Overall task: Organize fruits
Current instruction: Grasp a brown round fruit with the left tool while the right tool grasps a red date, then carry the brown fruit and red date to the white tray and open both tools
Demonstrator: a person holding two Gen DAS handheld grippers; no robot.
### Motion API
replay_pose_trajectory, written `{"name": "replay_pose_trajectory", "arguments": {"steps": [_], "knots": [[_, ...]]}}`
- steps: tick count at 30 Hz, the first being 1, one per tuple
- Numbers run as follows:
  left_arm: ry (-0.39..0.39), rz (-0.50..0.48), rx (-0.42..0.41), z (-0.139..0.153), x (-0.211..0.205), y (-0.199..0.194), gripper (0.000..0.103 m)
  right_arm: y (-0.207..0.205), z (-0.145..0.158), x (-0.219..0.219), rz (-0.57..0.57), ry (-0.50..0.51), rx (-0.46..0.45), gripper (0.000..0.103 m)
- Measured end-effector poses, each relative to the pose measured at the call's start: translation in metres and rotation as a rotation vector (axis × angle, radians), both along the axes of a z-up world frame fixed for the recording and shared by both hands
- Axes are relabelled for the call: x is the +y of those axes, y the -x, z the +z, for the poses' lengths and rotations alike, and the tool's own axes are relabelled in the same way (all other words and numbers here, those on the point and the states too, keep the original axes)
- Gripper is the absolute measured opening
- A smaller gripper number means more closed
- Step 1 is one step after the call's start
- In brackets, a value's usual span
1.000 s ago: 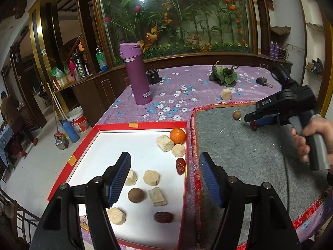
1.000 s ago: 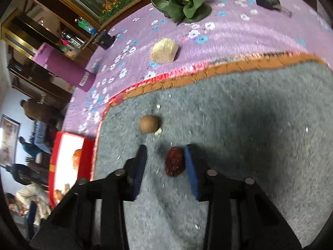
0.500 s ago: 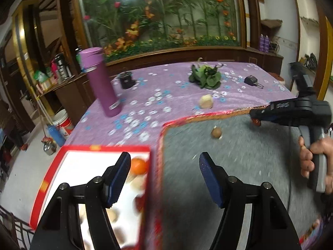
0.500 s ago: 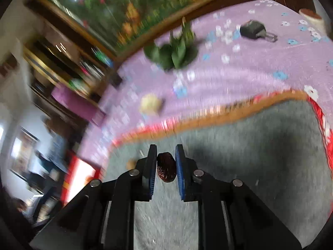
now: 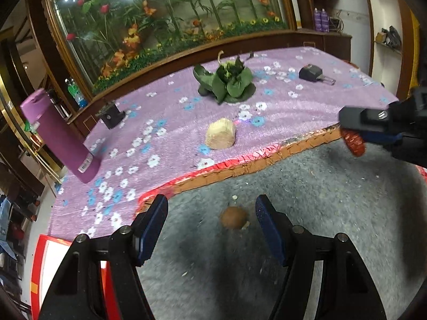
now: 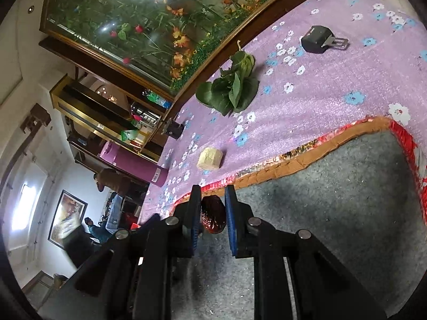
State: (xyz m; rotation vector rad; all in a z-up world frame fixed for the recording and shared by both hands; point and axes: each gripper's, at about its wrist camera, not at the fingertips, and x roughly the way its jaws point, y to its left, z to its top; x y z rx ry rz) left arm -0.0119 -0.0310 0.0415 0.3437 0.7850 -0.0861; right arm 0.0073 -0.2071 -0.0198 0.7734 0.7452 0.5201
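Clamped between the fingers of the right gripper (image 6: 212, 217), a wrinkled red date (image 6: 212, 218) hangs clear above the grey mat (image 6: 333, 213), near the mat's far edge with its red and orange trim. The left gripper (image 5: 210, 225) hovers low over the same mat with its fingers spread wide; a small round brown fruit (image 5: 233, 221) lies on the mat between them, seemingly untouched, though the view is slightly blurred. Beyond the trim, on the purple flowered cloth of the worktop (image 5: 280, 106), sit a pale cut chunk (image 5: 220, 136), a leafy green bunch (image 5: 226, 82) and a tilted purple flask (image 5: 60, 136). A red-rimmed white tray (image 5: 42, 272) shows at the near left corner.
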Motion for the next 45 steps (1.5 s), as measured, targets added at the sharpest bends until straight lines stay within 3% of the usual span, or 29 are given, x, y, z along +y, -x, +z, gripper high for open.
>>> {"name": "replay_pose_trajectory", "arguments": {"steps": [1, 3, 5, 10, 20, 26, 29, 38, 45], "knots": [[-0.001, 0.001, 0.013, -0.004, -0.001, -0.003, 0.064, 0.000, 0.001, 0.000, 0.001, 0.001, -0.005, 0.019], [0.002, 0.005, 0.052, -0.012, -0.001, -0.008, 0.043, 0.001, 0.002, 0.000, -0.003, 0.005, -0.009, 0.019], [0.021, 0.005, 0.097, -0.020, 0.001, -0.013, 0.031, 0.000, 0.002, 0.000, -0.003, -0.004, -0.005, 0.019], [0.047, -0.003, 0.086, -0.021, 0.000, -0.008, 0.021, -0.001, 0.002, 0.001, -0.002, -0.007, -0.009, 0.019], [0.107, 0.036, 0.002, 0.018, 0.022, 0.033, 0.022, 0.000, 0.005, 0.009, 0.014, 0.053, -0.047, 0.019], [0.112, 0.162, -0.076, 0.049, 0.071, 0.085, 0.022, 0.004, -0.001, 0.023, 0.001, 0.141, -0.048, 0.019], [0.108, 0.221, -0.106, 0.056, 0.095, 0.102, 0.022, 0.009, 0.000, 0.039, 0.018, 0.116, -0.016, 0.019], [0.163, 0.359, -0.155, 0.059, 0.170, 0.137, 0.022, 0.058, 0.051, 0.187, 0.268, 0.128, -0.136, 0.020], [0.185, 0.425, -0.160, 0.048, 0.210, 0.153, 0.022, 0.079, 0.034, 0.279, 0.388, 0.220, -0.108, 0.020]]}}
